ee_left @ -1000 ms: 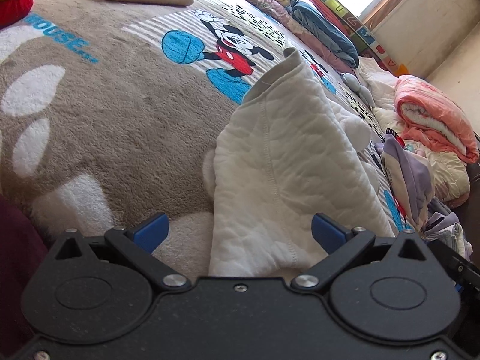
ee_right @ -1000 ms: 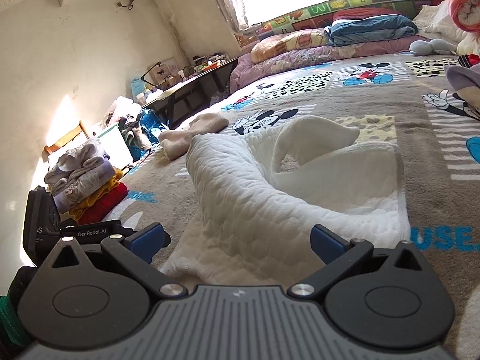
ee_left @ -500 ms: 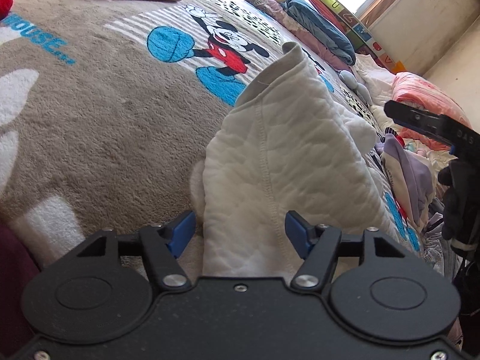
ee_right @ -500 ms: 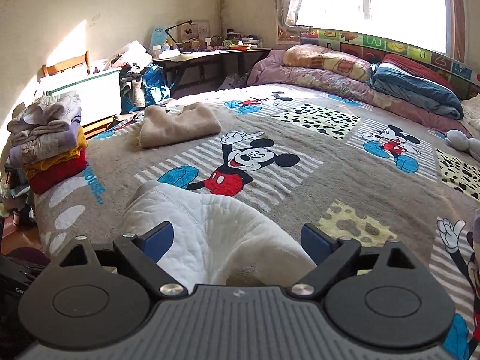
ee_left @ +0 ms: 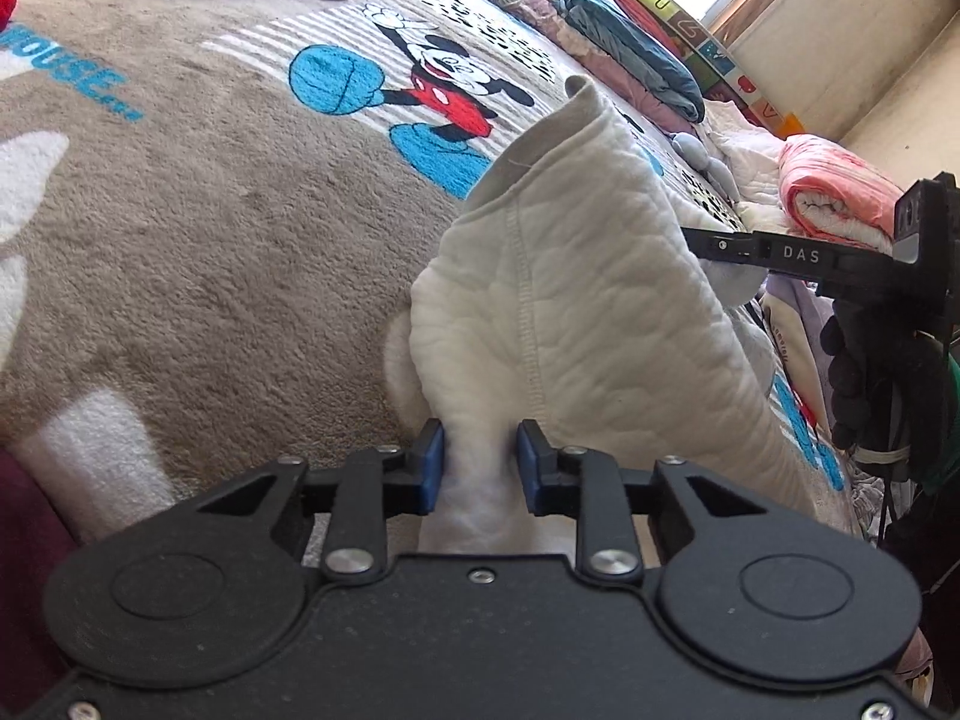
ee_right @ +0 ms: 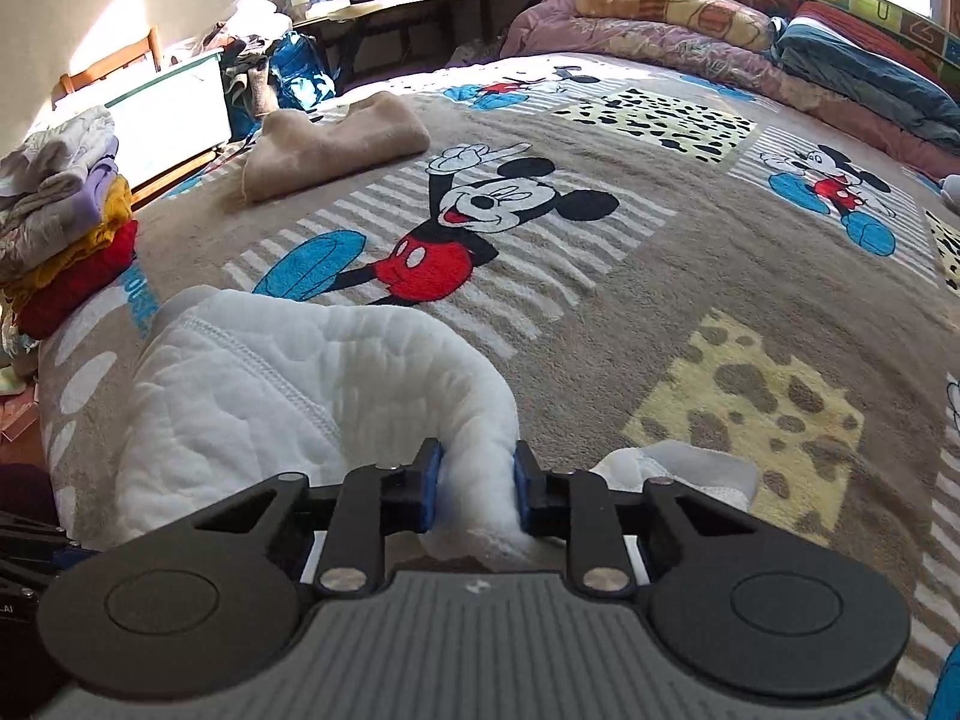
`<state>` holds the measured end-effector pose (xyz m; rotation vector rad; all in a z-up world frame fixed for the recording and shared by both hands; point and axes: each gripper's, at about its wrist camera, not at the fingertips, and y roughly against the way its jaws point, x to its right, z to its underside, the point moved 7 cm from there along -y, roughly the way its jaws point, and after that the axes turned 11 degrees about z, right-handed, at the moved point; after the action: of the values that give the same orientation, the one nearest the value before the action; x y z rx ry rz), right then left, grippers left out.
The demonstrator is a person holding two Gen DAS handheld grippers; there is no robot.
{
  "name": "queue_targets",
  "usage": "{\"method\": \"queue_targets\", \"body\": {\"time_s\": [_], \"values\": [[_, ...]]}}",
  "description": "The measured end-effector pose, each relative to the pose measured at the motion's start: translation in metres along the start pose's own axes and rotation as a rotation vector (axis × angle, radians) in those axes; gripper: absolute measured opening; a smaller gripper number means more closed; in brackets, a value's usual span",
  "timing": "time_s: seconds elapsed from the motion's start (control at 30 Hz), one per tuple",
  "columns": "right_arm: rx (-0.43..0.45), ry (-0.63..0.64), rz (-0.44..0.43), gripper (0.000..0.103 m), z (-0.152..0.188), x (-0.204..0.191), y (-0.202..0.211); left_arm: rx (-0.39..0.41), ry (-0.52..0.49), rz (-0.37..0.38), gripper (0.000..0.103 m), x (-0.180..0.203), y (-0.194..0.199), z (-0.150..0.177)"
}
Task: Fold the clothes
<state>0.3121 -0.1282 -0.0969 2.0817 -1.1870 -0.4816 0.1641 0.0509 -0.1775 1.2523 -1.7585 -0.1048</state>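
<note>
A white quilted garment lies bunched on the Mickey Mouse blanket. My left gripper is shut on a pinch of its near edge. The garment rises in a fold beyond the fingers. The right gripper's black body shows at the right of the left wrist view, at the garment's far side. In the right wrist view my right gripper is shut on another edge of the same garment, which bulges to the left of the fingers.
A folded beige cloth lies farther up the blanket. A stack of folded clothes sits at the left edge of the bed. Pillows and quilts line the far side. A pink bundle and loose clothes lie at the right.
Both grippers went from wide open to shut on the white garment. The right gripper swung round to face up the bed and now sits at the garment's far side.
</note>
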Motion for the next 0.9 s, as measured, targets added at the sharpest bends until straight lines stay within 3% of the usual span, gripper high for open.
{"method": "queue_targets", "body": {"time_s": [0.1,0.33,0.5,0.73,0.9], "values": [[0.044,-0.001,0.035,0.021,0.005,0.002,0.022,0.013,-0.037,-0.01,0.015,0.008,0.005,0.002],[0.17,-0.034,0.094,0.02,0.016,0.012,0.092,0.081,-0.188,-0.051,0.011,0.036,0.027,-0.001],[0.28,-0.056,0.179,0.019,0.024,0.03,0.144,0.173,-0.355,-0.095,0.011,0.065,0.046,-0.02],[0.397,-0.11,0.28,0.019,0.038,0.055,0.198,0.271,-0.488,-0.119,0.011,0.091,0.058,-0.053],[0.477,-0.159,0.265,0.019,0.042,0.059,0.232,0.393,-0.644,-0.167,0.01,0.121,0.085,-0.077]]}}
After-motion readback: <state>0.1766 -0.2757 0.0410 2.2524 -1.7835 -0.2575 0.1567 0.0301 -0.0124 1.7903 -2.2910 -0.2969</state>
